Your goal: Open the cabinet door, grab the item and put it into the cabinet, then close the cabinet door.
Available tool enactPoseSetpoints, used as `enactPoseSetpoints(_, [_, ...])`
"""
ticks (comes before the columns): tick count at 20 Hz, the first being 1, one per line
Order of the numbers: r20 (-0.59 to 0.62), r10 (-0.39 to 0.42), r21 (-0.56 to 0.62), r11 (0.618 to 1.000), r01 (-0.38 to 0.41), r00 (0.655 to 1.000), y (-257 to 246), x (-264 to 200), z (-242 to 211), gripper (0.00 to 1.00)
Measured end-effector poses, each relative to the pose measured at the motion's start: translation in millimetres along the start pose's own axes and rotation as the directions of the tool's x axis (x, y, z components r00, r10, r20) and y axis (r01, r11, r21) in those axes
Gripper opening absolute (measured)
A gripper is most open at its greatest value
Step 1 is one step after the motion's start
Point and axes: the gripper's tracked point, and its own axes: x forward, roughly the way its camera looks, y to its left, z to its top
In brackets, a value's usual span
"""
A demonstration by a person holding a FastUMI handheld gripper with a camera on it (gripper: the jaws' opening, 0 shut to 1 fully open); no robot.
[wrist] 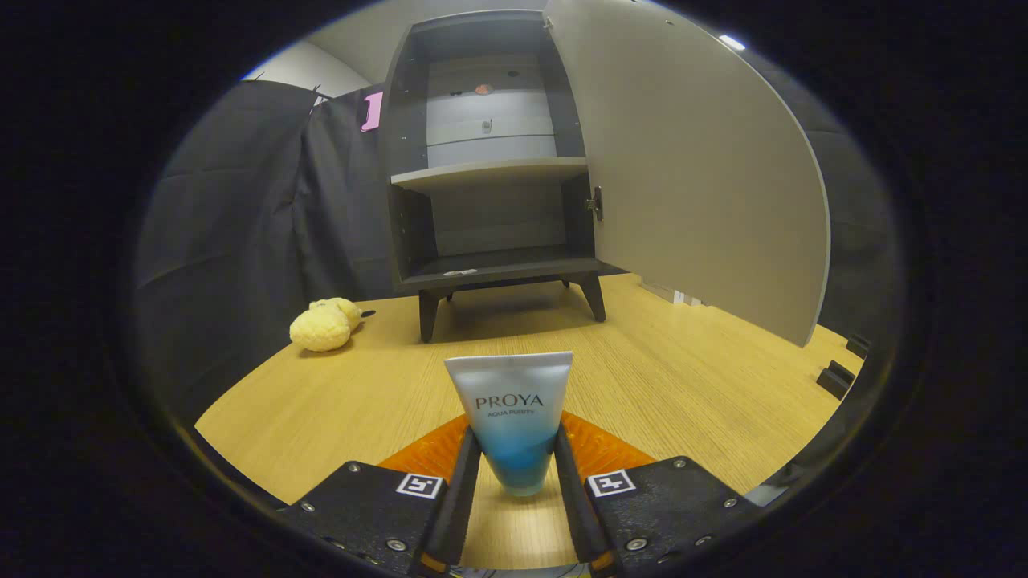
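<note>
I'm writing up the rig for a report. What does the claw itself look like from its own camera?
The claw has two black blocky housings, each carrying a small square black-and-white tag and silver screws. Two slim fingers run forward from them, narrowing the gap. Ribbed orange panels sit just ahead of the housings.

Landmark: cabinet [490, 160], on the table [683, 385].
Door [691, 160]: open, right of cabinet.
Sponge [324, 325]: left of cabinet.
Tube [512, 417]: before cabinet, clamped between gripper [514, 461] fingers.
</note>
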Motion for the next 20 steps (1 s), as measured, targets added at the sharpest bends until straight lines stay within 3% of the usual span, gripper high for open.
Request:
enactPoseSetpoints(6, [-0.013, -0.016, -0.006, 1.000, 0.016, 1.000, 0, 10, 97, 0.51])
enactPoseSetpoints(10, [0.036, 0.014, -0.033, 0.999, -0.013, 0.999, 17, 22, 180, 0.51])
enactPoseSetpoints(14, [0.106, 0.024, -0.110, 0.994, -0.012, 0.994, 27, 52, 261, 0.51])
enactPoseSetpoints(20, [0.162, 0.094, -0.158, 0.985, -0.068, 0.982, 53, 118, 370, 0.51])
